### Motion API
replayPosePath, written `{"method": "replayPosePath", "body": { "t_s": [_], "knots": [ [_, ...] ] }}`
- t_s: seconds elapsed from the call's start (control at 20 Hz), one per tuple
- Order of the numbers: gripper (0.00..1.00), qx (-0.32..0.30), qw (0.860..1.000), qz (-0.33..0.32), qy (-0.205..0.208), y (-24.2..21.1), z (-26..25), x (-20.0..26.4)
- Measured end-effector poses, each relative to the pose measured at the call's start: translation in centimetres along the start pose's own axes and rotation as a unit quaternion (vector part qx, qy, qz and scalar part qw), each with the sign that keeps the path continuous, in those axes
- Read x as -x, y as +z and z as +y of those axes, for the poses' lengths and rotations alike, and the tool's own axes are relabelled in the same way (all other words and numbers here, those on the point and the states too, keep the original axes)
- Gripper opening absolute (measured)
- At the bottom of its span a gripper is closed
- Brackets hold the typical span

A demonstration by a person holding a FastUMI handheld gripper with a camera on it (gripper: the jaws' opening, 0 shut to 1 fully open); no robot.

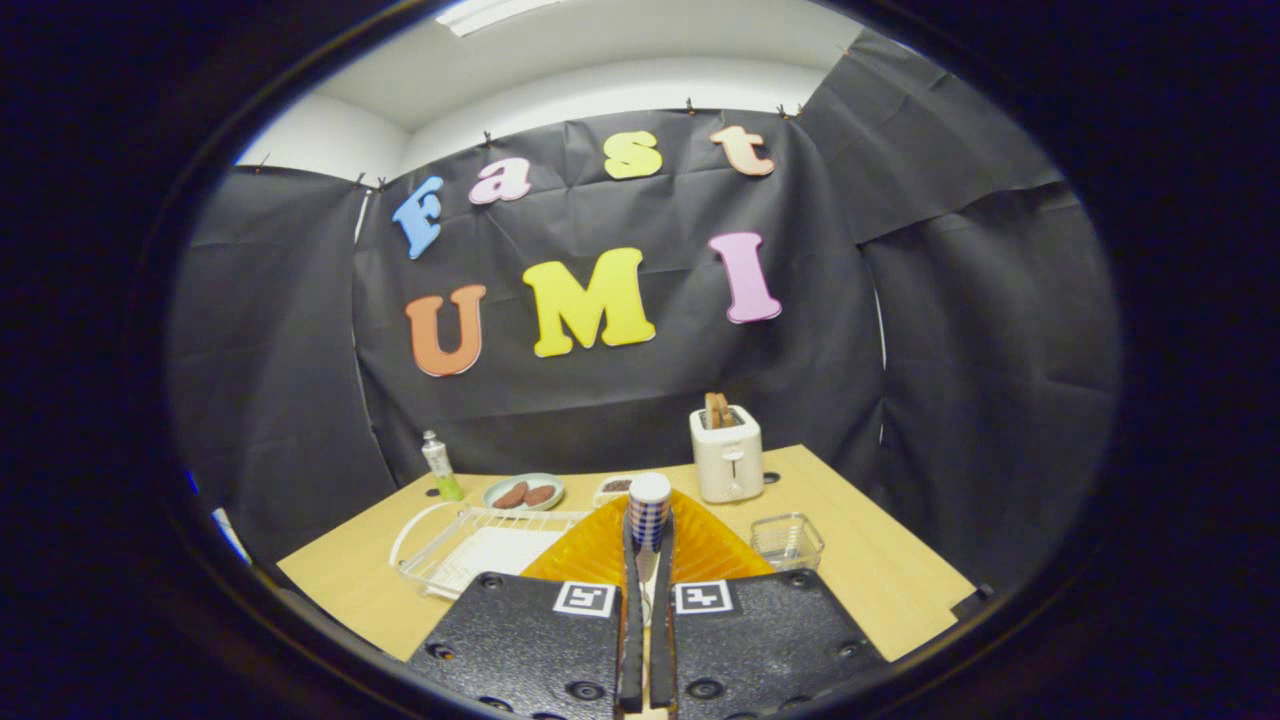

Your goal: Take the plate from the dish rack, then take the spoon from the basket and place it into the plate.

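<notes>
A: Fingers?

B: Gripper (649,524) fingers drawn close, a thin slot between them. They pinched the spoon (649,500). Its checked handle with the pale cap stood up just past the fingertips, and a pale stretch of it ran down the slot.

A: Plate?

B: Orange plate (712,546) lay on the table directly under and ahead of the fingers, ribbed rim fanning out to both sides. Could not tell whether the spoon touched it.

A: Any writing?

B: Two square black-and-white markers (585,598) on the gripper body, one per side. Bottle (440,467) at the far left corner carried a label, too small to read.

A: Rack and basket?

B: White wire dish rack (450,555) just left of the plate, touching or nearly so. Clear basket (787,540) just right of it, apart from the rim.

A: Further out?

B: White toaster (727,455) with toast up, beyond the spoon to the right. Small pale dish (523,492) holding two brown pieces behind the rack, with a small tray (612,487) beside it.

A: Room to move?

B: Bare table (880,580) right of the basket out to the right edge. Bare strip left of the rack. Toaster sat near the far edge, close to the cloth wall.
</notes>
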State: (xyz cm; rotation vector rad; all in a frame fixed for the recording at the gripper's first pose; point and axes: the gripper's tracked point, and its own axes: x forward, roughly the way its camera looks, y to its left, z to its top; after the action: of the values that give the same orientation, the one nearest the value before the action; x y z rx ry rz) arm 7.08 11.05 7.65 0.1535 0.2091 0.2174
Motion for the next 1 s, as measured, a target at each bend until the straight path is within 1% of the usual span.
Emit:
{"method": "replayPosePath", "body": {
  "t_s": [0.2, 0.4, 0.55, 0.75, 0.9, 1.0],
  "knots": [
    [0.08, 0.005, 1.000, 0.014, 0.014, -3.4, 4.1, 0.8],
    [0.08, 0.025, 0.999, 0.041, 0.017, -7.2, 6.8, 0.2],
    [0.08, 0.043, 0.997, 0.065, 0.028, -9.7, 8.7, -0.4],
    [0.08, 0.060, 0.994, 0.092, 0.026, -12.4, 9.2, -1.5],
    [0.08, 0.051, 0.992, 0.107, 0.031, -13.4, 9.3, -2.0],
    [0.09, 0.048, 0.993, 0.106, 0.024, -13.5, 8.6, -2.3]
  ]
}}
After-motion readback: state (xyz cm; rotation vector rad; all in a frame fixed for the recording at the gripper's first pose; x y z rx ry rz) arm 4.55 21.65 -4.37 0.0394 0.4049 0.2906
